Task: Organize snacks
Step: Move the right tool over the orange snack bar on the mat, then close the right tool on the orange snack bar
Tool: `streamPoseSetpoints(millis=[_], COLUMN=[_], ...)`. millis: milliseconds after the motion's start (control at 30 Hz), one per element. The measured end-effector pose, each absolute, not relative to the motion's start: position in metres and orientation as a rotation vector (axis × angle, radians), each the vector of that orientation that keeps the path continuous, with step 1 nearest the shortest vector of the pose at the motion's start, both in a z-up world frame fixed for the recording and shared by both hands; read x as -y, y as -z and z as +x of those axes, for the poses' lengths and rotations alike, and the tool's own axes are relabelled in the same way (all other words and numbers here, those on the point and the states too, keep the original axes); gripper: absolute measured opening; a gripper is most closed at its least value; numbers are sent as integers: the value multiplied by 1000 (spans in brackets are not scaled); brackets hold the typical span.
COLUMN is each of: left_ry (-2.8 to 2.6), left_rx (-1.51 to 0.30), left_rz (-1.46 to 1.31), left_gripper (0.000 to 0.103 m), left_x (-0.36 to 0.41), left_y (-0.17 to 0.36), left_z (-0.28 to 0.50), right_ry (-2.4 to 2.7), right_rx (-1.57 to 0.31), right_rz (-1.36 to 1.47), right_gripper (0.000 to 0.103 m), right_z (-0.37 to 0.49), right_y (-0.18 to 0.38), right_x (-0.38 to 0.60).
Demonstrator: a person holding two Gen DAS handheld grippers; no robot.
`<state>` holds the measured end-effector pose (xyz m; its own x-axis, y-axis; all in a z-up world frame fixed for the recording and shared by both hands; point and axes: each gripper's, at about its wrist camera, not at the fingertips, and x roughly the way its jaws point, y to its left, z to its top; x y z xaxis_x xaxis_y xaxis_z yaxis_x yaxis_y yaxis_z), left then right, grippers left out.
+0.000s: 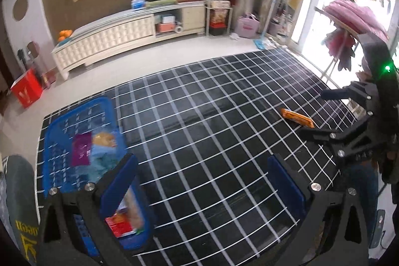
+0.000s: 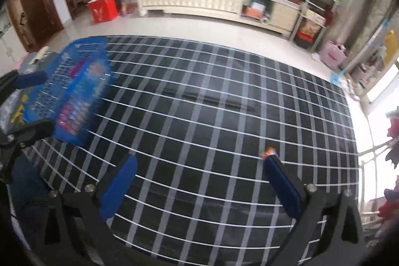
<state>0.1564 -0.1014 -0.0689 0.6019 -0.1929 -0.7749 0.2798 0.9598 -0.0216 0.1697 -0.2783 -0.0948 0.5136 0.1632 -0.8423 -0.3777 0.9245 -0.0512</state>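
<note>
Far to the left of the left gripper (image 1: pixel 203 172), a blue basket (image 1: pixel 59 114) on the gridded table (image 1: pixel 199 96), already holding a purple packet (image 1: pixel 81 150), a yellowish packet (image 1: pixel 104 140) and a red packet (image 1: pixel 119 223) nearer the camera, so most of the sorting judged done. Left gripper spread wide, nothing between the pads, hovering beside the basket. Ahead and to the right of it, one orange snack bar (image 1: pixel 296 117) lying flat on the table, apparently the last item left out. Just beyond that bar, the right gripper (image 1: pixel 316 114), spread wide too, nothing pinched, the bar between its open fingers or just in front, hard to tell. From the right wrist view, only an orange tip (image 2: pixel 268 151) peeking past the right-hand pad (image 2: pixel 281 183), the rest hidden; basket (image 2: pixel 72 91) blurred there, contents unreadable. Left wrist view alone showing the whole bar and the basket's contents.
</note>
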Motion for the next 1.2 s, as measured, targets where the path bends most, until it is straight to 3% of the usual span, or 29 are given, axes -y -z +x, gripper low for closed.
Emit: streamPoseSetpoints(millis=[800, 1200], left_ry=[358, 336], left_rx=[-1091, -1136], left_rz=[164, 159], left_gripper=[103, 103], left_x=[244, 251], left_y=[172, 190], left_z=[232, 255], right_ry=[-310, -318], right_rx=[-1107, -1173], right_rz=[-166, -194], right_gripper=[102, 49], right_z=[231, 251], right_y=[196, 233], right_x=[404, 413])
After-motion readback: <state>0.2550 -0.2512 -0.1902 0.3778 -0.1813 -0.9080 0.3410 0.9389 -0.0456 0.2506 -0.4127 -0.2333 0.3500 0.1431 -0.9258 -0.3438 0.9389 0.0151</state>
